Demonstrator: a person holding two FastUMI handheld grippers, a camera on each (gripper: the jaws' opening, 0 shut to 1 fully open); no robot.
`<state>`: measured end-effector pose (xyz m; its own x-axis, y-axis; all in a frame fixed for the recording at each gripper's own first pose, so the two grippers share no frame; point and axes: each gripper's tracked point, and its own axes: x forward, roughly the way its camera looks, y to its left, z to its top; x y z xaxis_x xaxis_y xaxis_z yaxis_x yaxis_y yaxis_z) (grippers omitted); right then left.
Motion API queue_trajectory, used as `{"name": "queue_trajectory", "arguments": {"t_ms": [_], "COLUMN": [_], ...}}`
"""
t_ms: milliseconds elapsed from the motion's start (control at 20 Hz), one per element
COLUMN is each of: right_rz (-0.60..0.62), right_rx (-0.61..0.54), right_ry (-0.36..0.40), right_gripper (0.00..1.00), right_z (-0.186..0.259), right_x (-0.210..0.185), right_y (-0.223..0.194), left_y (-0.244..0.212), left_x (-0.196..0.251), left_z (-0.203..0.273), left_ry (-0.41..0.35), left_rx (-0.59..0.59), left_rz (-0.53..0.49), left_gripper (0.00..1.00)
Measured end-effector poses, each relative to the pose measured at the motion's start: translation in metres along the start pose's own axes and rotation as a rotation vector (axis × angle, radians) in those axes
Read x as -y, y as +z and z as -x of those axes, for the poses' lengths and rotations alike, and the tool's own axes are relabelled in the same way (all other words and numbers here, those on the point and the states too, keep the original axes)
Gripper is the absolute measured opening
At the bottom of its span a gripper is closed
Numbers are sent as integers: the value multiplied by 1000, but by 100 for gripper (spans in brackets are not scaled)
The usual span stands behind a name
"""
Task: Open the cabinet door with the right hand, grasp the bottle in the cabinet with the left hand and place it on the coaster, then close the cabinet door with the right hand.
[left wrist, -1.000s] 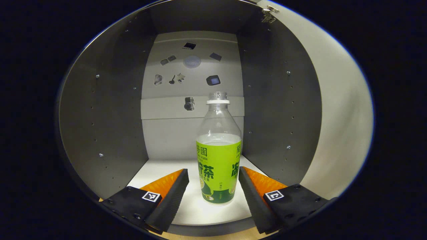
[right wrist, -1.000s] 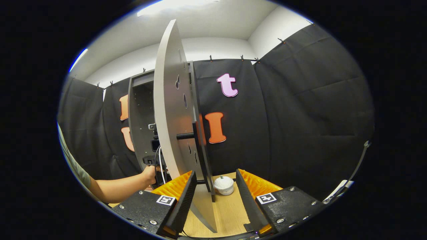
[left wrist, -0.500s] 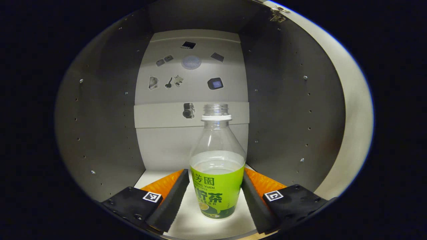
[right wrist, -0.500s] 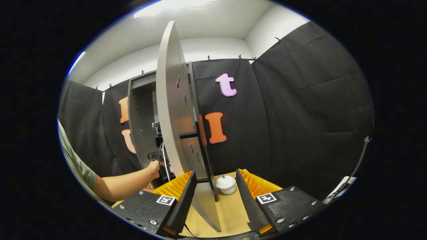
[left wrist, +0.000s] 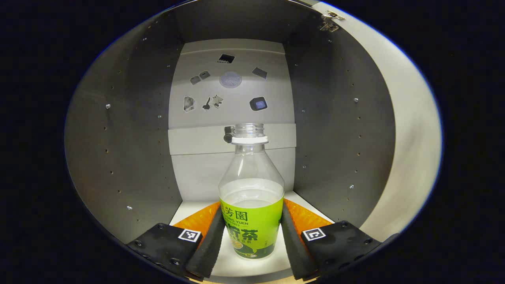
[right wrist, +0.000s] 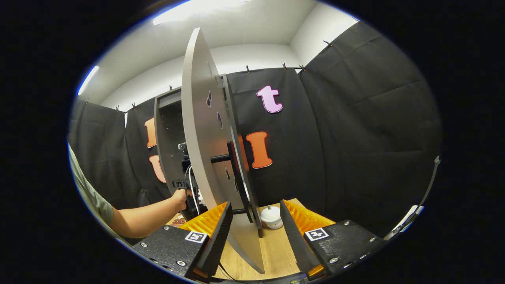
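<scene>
The bottle [left wrist: 251,205], clear with a green label and no cap, stands upright on the pale floor of the cabinet [left wrist: 130,150] near its front edge, and the left gripper [left wrist: 251,240] has its two fingers closed against the label's left and right sides. In the right gripper view, the cabinet door [right wrist: 205,157] stands swung wide open, edge-on. The right gripper [right wrist: 252,236] is spread open, holding nothing, its fingers either side of the door's lower edge above the wooden table [right wrist: 276,256], where a small white pot [right wrist: 271,217] sits farther off.

Left tongs [left wrist: 251,240] nearly closed; right tongs [right wrist: 255,230] agape.
</scene>
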<state>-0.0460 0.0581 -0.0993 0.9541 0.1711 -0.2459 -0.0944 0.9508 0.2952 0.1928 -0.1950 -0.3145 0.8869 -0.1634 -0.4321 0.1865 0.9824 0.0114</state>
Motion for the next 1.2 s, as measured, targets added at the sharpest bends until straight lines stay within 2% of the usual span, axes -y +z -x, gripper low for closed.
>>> {"name": "queue_trajectory", "arguments": {"t_ms": [50,100,150,650,950,1000,1050,1200], "right_rz": [8,13,15,33,78,79,86,113], "right_rx": [1,2,2,-13,-13,-6,-1,1], "right_ry": [6,10,21,94,53,39,22,-13], "right_gripper": [76,68,77,77,77,77,77,77], "right_z": [1,1,2,3,9,11,13,17], "right_x": [0,0,0,20,24,22,21,12], "right_y": [0,1,2,1,-4,-5,-6,-11], "left_y": [3,4,7,28,15,10,6,-14], "left_x": [0,-2,-4,-23,-37,-40,-43,-51], "left_z": [7,17,26,122,167,171,176,184], "left_ry": [-2,1,4,95,145,141,136,117], "left_rx": [7,13,22,95,132,133,129,101], "left_rz": [0,2,6,16,-31,-45,-66,-72], "left_gripper": [78,80,78,78,80,76,78,77]}}
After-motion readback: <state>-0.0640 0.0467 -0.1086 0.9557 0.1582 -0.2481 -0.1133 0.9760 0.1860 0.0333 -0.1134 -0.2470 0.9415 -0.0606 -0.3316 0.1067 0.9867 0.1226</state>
